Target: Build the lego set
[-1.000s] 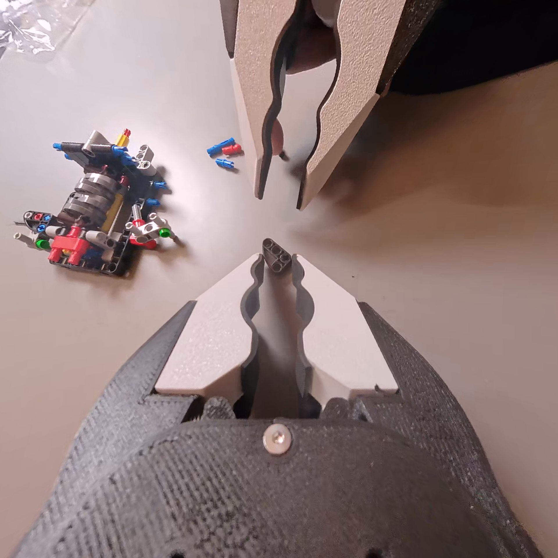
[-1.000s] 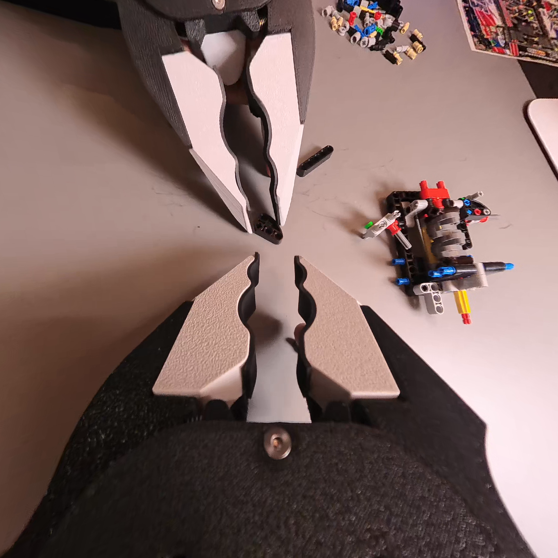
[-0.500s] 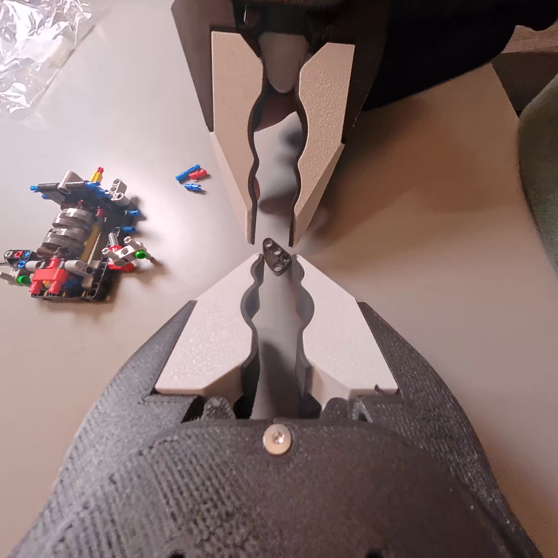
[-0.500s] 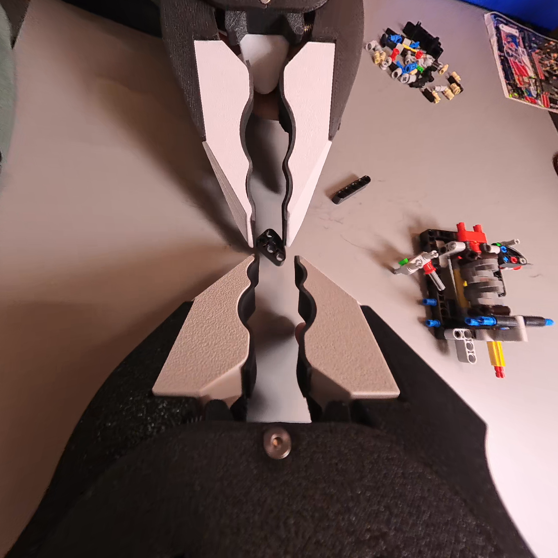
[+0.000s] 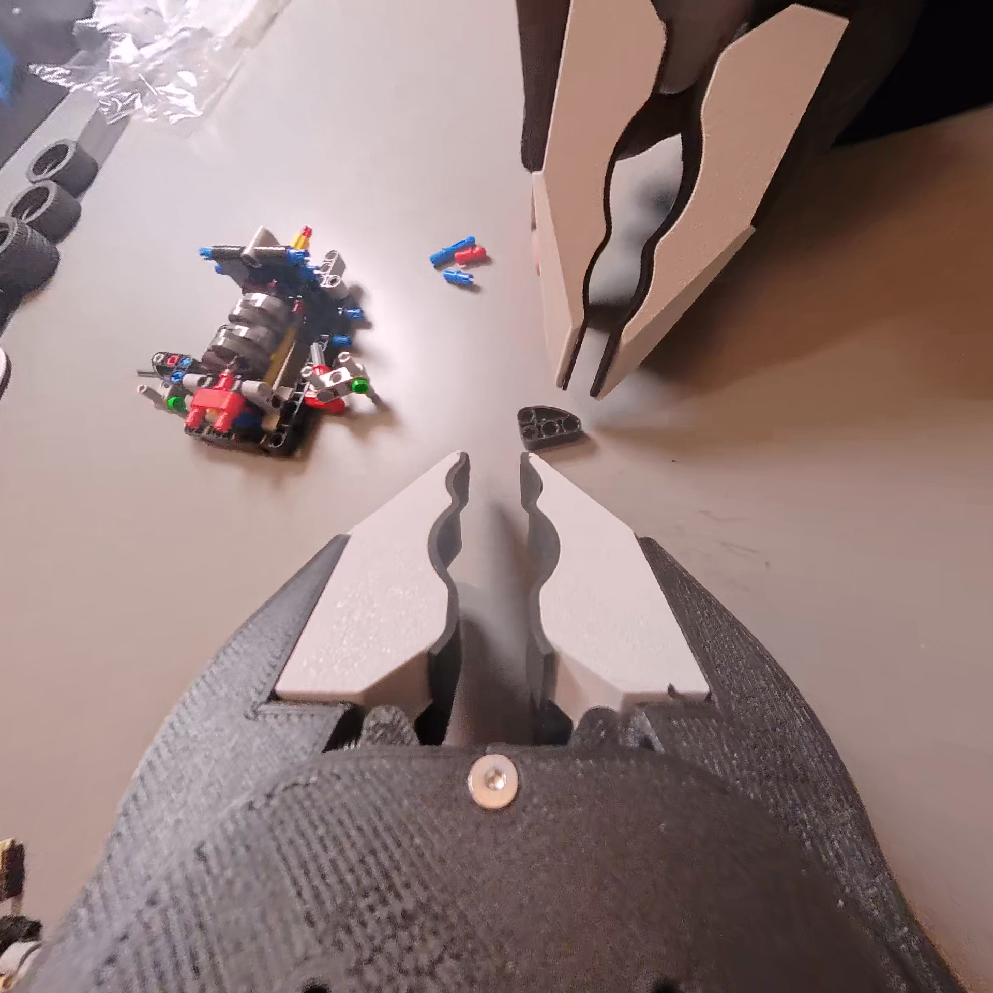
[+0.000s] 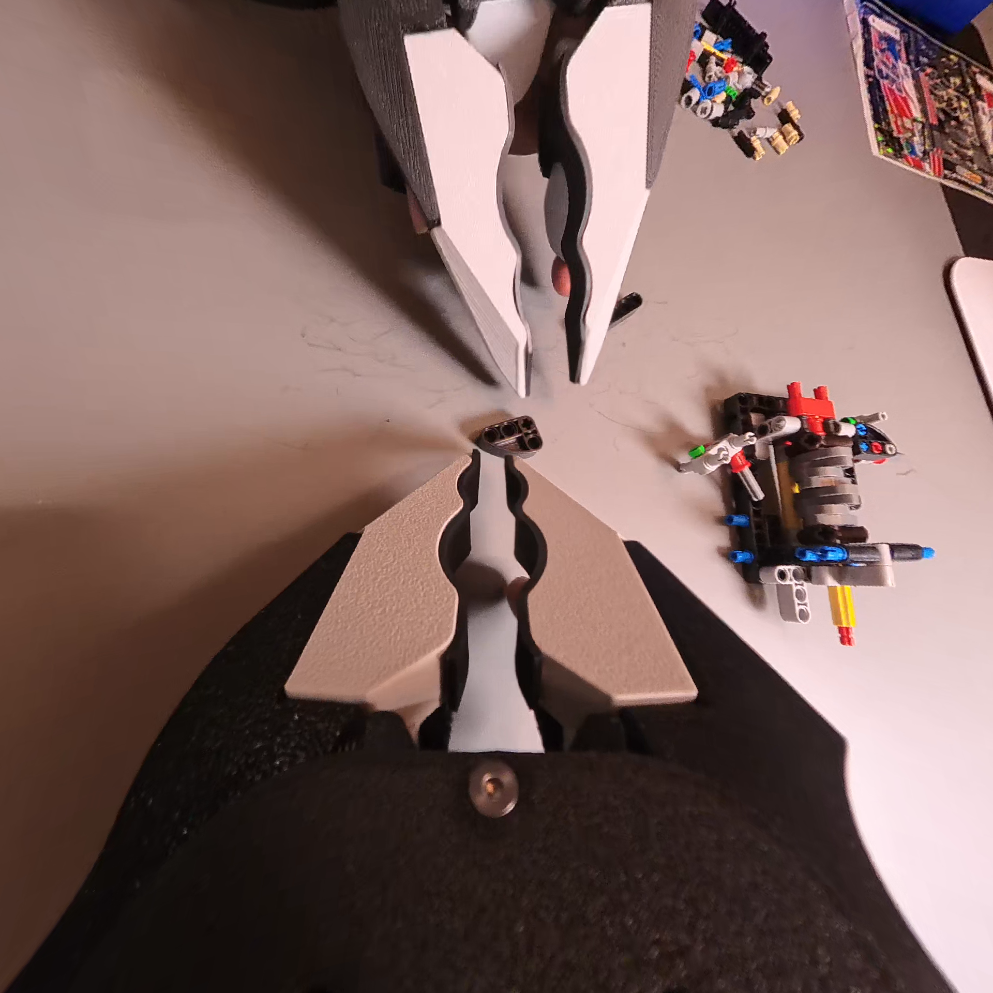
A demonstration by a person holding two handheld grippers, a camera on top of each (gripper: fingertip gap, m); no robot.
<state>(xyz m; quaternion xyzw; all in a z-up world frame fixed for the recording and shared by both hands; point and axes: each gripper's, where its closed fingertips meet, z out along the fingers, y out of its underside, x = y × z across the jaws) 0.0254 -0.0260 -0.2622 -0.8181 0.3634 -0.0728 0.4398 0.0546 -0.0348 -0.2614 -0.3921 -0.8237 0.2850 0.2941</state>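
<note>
A small black rounded lego piece with holes (image 5: 551,427) lies flat on the beige table between the two grippers, touching neither; it also shows in the right wrist view (image 6: 510,438). My left gripper (image 5: 494,457) is open and empty, its tips just short of the piece. My right gripper (image 6: 491,459) is empty with its jaws only narrowly apart, tips just behind the piece. It faces the left gripper from the far side (image 5: 579,391). The partly built lego chassis (image 5: 268,354) sits to the left, and it also shows in the right wrist view (image 6: 806,494).
Loose blue and red pins (image 5: 457,258) lie beyond the chassis. Black tyres (image 5: 37,215) and a clear plastic bag (image 5: 150,70) are at the far left. A black beam (image 6: 626,306), a pile of loose parts (image 6: 736,86) and an instruction booklet (image 6: 924,91) lie at the right. My two grippers' fingertips are within a few centimetres of each other.
The left gripper has let go of the black piece, which now lies on the table. Both grippers have drawn back a little, and the right gripper's jaws have narrowed.
</note>
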